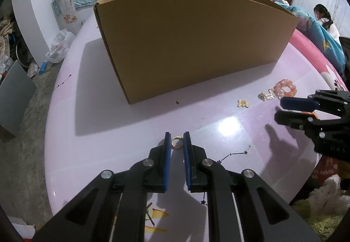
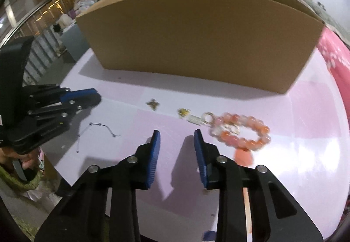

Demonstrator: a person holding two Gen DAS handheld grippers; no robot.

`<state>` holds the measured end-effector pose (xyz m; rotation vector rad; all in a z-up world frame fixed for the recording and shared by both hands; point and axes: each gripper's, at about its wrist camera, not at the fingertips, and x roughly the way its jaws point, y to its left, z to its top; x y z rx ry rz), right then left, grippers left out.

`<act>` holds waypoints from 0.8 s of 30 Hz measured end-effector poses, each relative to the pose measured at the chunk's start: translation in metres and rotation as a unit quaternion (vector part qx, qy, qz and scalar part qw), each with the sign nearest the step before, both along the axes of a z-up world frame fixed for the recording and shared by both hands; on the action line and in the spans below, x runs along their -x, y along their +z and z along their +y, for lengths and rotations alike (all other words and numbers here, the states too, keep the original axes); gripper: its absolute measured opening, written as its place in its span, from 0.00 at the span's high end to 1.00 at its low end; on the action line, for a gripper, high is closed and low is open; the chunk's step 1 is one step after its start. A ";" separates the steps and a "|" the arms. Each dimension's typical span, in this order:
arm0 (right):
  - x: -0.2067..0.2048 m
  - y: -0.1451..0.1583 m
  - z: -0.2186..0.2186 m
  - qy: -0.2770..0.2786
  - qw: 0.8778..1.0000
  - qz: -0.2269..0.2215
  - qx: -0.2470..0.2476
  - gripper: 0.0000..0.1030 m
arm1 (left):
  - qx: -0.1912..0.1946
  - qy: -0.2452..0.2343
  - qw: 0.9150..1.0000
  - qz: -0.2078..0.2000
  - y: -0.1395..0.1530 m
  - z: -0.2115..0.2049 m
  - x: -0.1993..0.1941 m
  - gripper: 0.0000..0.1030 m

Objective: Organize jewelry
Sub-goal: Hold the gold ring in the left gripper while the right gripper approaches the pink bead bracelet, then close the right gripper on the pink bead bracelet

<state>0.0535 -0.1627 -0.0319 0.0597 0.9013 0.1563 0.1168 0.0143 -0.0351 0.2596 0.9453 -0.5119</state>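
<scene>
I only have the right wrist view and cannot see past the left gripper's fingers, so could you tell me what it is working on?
Observer: The left gripper is open, with a small gold ring lying on the table between its fingers.
Operator: Thank you. Is the ring gripped yet?
Observer: No, the blue pads stand apart on either side of it.
Operator: Is it near the cardboard box?
Observer: The cardboard box stands farther ahead of it, apart from the ring.
</scene>
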 end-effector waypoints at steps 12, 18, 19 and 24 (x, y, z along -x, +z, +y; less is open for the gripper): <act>0.007 0.006 -0.033 -0.037 0.999 -0.017 0.027 0.74 | 0.000 0.001 1.000 -0.002 0.000 -0.005 0.003 0.90; 0.003 0.008 -0.020 0.004 0.996 -0.037 0.077 0.74 | -0.002 0.006 1.000 -0.003 0.001 -0.007 0.005 0.90; 0.002 0.007 -0.016 0.015 0.995 -0.040 0.088 0.74 | -0.002 0.006 1.000 -0.004 0.001 -0.007 0.005 0.90; -0.002 -0.001 -0.005 0.051 0.990 -0.038 0.124 0.77 | -0.004 0.009 1.000 -0.006 0.000 -0.007 0.006 0.90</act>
